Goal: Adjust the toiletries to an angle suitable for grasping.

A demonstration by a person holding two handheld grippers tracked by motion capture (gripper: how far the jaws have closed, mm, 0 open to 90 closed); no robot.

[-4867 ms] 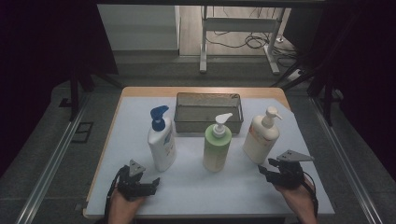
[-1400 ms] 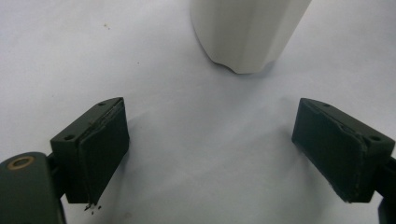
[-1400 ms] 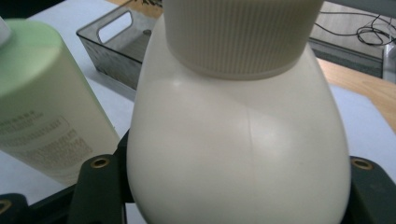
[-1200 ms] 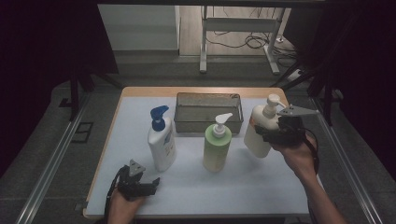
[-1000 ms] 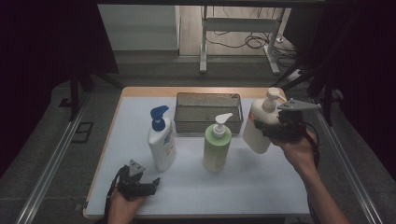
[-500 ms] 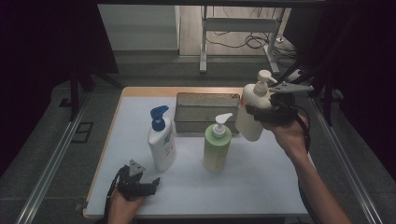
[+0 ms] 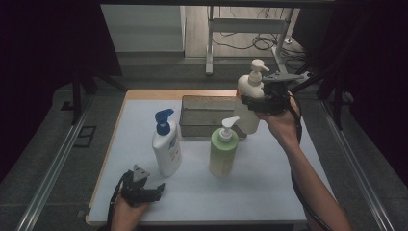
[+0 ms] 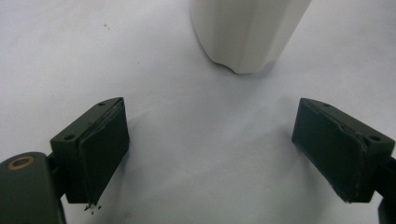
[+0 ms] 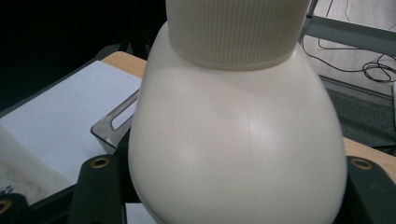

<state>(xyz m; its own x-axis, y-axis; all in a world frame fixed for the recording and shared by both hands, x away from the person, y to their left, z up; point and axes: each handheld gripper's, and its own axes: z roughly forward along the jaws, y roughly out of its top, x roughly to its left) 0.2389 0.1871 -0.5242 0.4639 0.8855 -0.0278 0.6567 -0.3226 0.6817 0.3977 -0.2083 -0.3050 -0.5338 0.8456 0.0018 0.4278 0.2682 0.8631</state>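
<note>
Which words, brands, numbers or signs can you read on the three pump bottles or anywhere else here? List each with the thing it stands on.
No text can be read.
White bottle with blue pump: a label shows, too small and blurred to read.
Green bottle: no legible print.
Cream bottle in the right gripper: plain, also up close in the right gripper view.
Metal basket: no markings visible.

Blue-pump bottle (image 7: 166,144) left of green bottle (image 7: 223,150) — both upright, nr table (image 7: 269,192) centre.
</note>
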